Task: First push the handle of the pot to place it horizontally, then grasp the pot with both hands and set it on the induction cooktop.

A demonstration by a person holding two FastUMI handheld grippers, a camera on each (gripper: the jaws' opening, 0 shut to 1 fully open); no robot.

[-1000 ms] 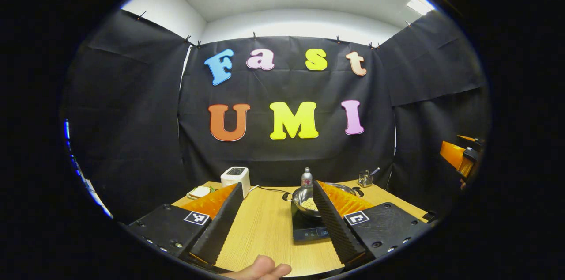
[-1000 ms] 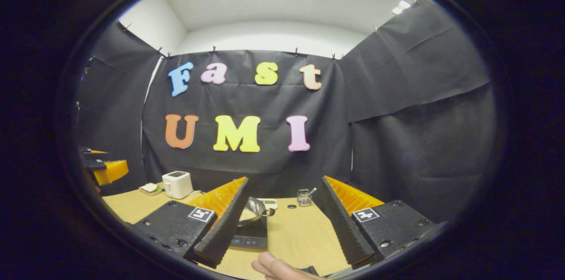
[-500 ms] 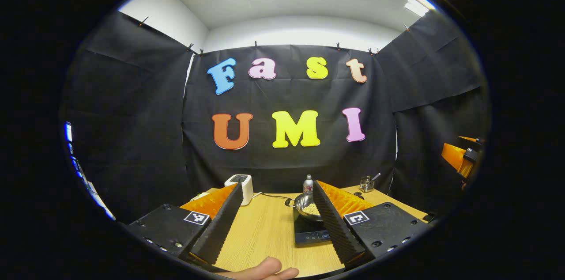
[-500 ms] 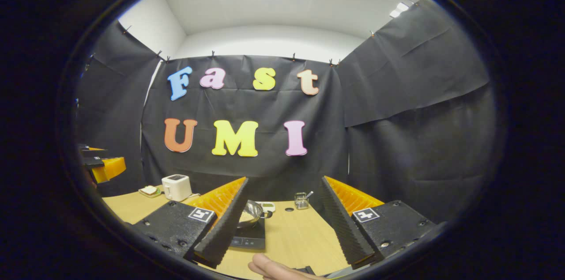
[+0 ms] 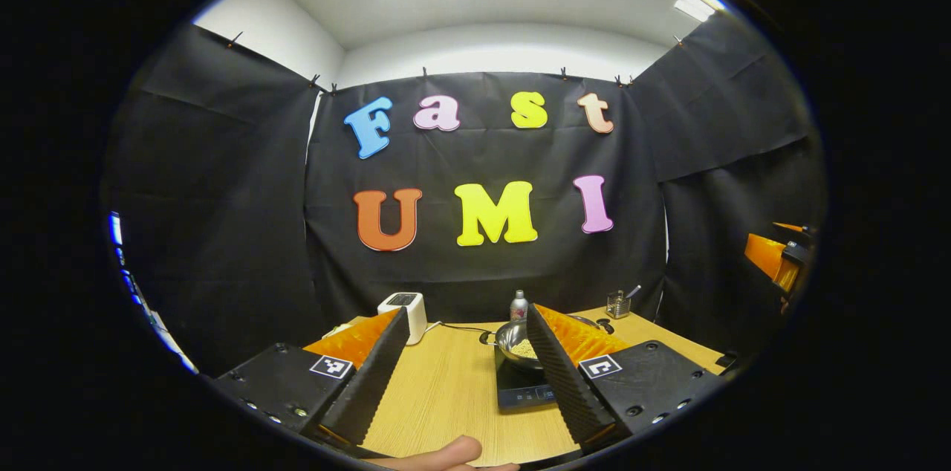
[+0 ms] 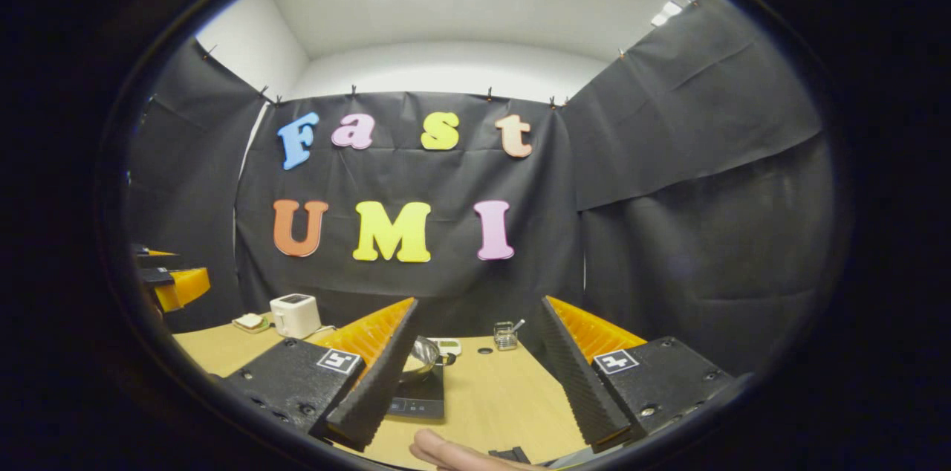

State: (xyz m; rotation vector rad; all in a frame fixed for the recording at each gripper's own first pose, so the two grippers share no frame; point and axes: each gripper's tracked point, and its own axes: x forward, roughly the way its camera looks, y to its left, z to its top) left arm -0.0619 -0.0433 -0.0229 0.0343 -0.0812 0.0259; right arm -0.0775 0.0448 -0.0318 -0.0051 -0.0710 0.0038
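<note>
On the induction cooktop (image 5: 524,389) sits the steel pot (image 5: 514,341), holding pale grains, with a dark handle stub poking out toward the white toaster (image 5: 405,310); the same pot (image 6: 422,356) rests on the cooktop (image 6: 420,400) in the right gripper view, partly hidden behind that gripper's near finger. Above the near edge of the wooden table (image 5: 446,389), short of the cooktop, the left gripper (image 5: 464,367) is held level and pointing toward the back wall, its two fingers spread wide with nothing between them, and a fingertip of the holding hand (image 5: 449,454) peeks in below. To the cooktop's other side, the right gripper (image 6: 475,371) is posed the same way, level, fingers set wide apart and empty, with fingers of its holding hand (image 6: 453,454) showing at the bottom. Behind the cooktop stands a small bottle (image 5: 518,304), and farther along the back edge a small glass jar (image 5: 617,301) with a utensil in it. Beyond the toaster lies a plate of food (image 6: 249,322). Each gripper appears at the far edge of the other's view, well apart from the cooktop.
</note>
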